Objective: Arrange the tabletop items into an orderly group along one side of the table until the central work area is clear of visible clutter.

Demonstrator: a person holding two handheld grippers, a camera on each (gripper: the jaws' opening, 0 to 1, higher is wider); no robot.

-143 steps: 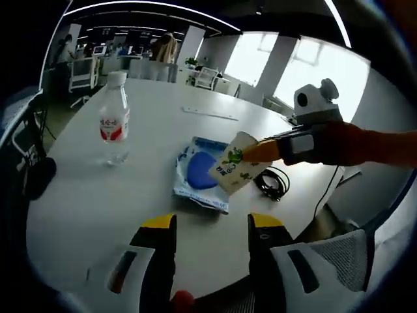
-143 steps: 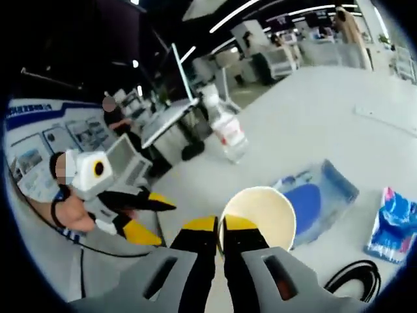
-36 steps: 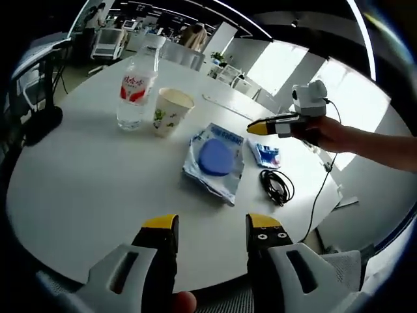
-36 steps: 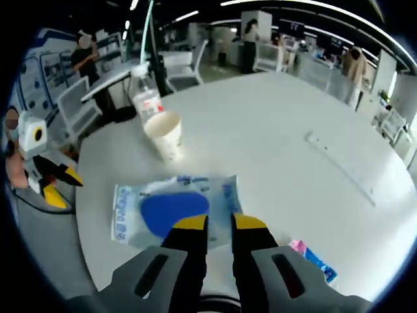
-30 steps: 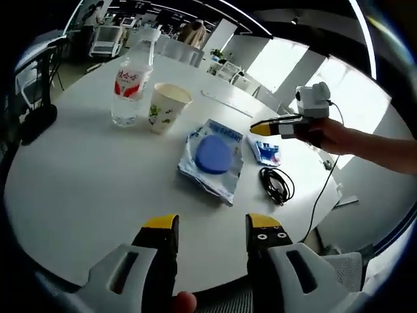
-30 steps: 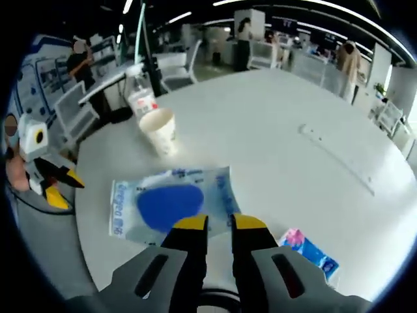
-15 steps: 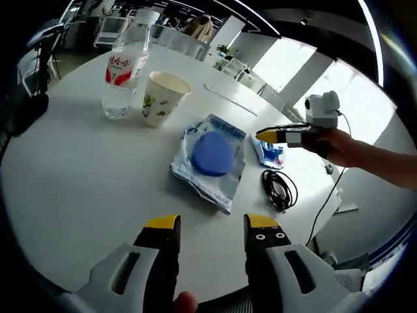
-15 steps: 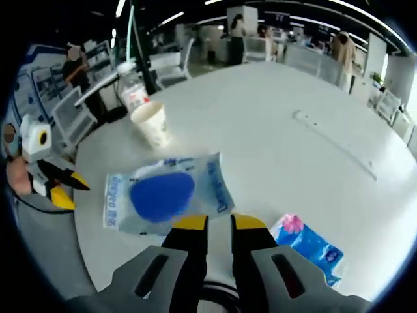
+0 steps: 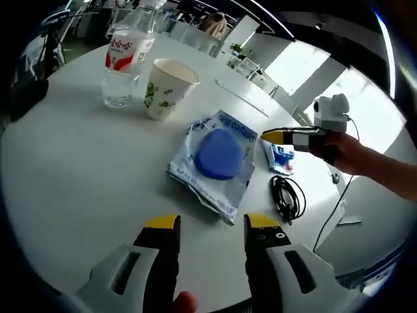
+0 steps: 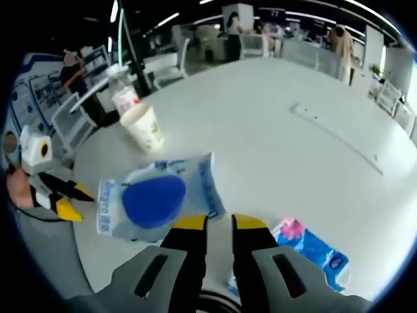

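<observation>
Yellow-tipped left gripper (image 9: 203, 225): jaws released with a clear gap between them, nothing held, hovering over the near edge of the desk; it also shows at the left of the right gripper view (image 10: 65, 199), held in a hand.
Yellow-tipped right gripper (image 10: 210, 223): jaws stand close together with a narrow gap and nothing between them, poised above the desk; in the left gripper view (image 9: 273, 135) it comes in from the right, held in a person's hand (image 9: 342, 151), its tips over the small blue packet.
Clear plastic bag with a blue round pad inside (image 9: 215, 160): lies flat on the desk just beyond the left jaws; in the right gripper view (image 10: 155, 197) it sits just past and to the left of the right jaws.
Small blue-and-pink tissue packet (image 10: 309, 254): flat on the desk to the right of the right jaws; in the left gripper view (image 9: 281, 158) it lies just beside the clear bag.
Coiled black cable (image 9: 287, 199): on the desk near the packet, toward the desk's edge.
White paper cup with green print (image 9: 164, 89): upright, beyond the bag, just beside the bottle; seen too in the right gripper view (image 10: 143, 127).
Clear plastic water bottle with a red label (image 9: 125, 62): upright next to the cup, on the side away from the bag.
Round white desk (image 9: 78, 176): carries all these things.
Background: open office with chairs, ceiling light strips and people standing far off.
</observation>
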